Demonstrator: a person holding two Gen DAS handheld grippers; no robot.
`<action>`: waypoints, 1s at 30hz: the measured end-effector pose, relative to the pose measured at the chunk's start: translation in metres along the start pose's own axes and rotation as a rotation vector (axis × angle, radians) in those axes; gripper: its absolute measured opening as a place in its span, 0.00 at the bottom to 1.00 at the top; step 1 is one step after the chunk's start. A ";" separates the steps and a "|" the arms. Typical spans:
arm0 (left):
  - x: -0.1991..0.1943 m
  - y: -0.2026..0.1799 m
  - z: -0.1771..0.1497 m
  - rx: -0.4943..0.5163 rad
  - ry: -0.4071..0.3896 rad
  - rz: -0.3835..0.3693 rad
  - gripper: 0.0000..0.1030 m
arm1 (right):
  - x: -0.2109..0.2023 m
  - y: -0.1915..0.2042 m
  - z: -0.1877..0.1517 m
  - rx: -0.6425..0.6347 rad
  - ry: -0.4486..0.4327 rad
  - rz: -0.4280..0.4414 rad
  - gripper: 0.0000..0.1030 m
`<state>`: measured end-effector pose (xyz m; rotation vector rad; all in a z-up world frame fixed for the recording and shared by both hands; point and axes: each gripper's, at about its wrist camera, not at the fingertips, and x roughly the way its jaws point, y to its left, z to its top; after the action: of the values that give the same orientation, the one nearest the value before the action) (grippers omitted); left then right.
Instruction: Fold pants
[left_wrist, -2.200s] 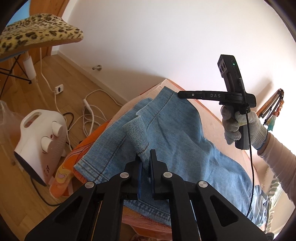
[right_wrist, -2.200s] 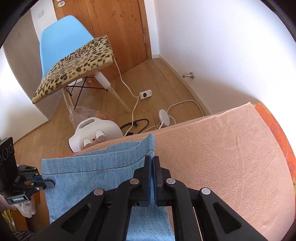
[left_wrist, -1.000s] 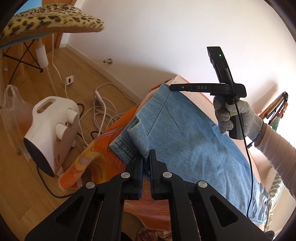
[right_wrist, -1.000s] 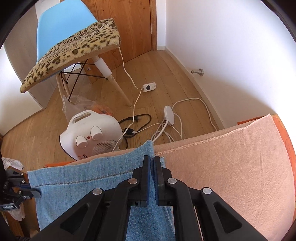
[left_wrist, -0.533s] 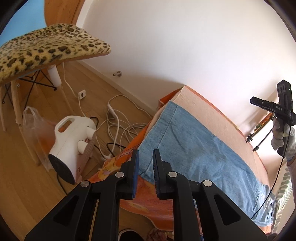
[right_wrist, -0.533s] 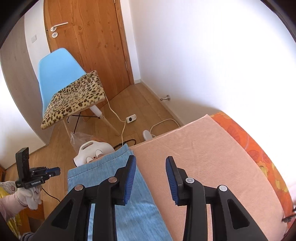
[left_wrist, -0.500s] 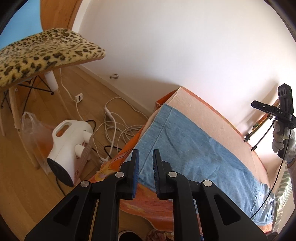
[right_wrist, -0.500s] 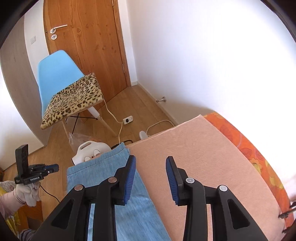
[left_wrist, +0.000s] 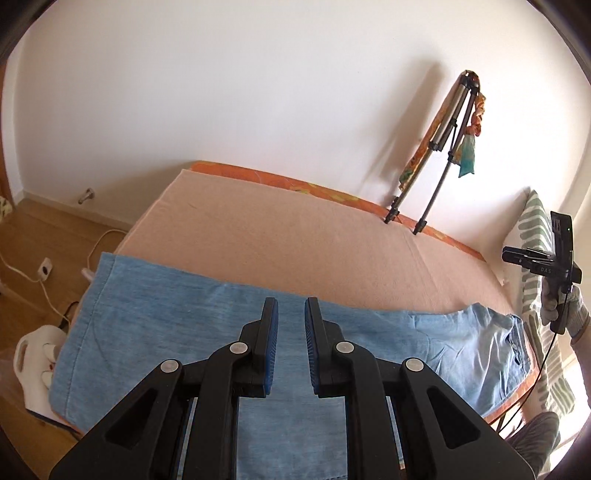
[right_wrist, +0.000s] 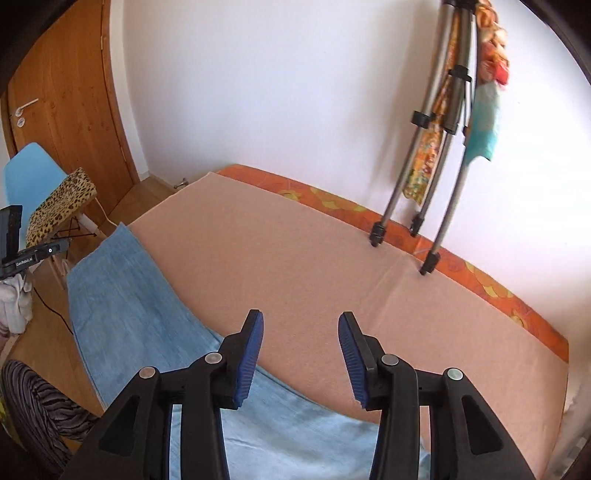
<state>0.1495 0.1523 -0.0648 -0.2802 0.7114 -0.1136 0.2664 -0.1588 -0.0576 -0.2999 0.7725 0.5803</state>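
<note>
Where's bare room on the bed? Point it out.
Free: the wide pink blanket between the jeans along the near edge and the orange sheet border by the wall. Crowded: the far edge where the tripod feet stand, and the jeans strip itself.

1 pair of jeans (left_wrist: 192, 314), 1 tripod (left_wrist: 439, 147), 2 grippers, 1 chair (right_wrist: 33, 177), 1 heater (left_wrist: 33, 354).
</note>
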 end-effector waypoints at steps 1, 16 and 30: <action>0.009 -0.014 -0.001 0.019 0.020 -0.017 0.13 | -0.004 -0.016 -0.011 0.023 0.008 -0.015 0.43; 0.108 -0.085 -0.065 -0.011 0.314 -0.058 0.13 | 0.085 -0.156 -0.119 0.350 0.257 0.139 0.53; 0.108 -0.071 -0.078 -0.003 0.316 -0.055 0.13 | 0.055 -0.118 -0.119 0.240 0.063 0.023 0.07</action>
<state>0.1794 0.0461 -0.1682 -0.2880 1.0176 -0.2123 0.3002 -0.2872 -0.1738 -0.0889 0.8978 0.4960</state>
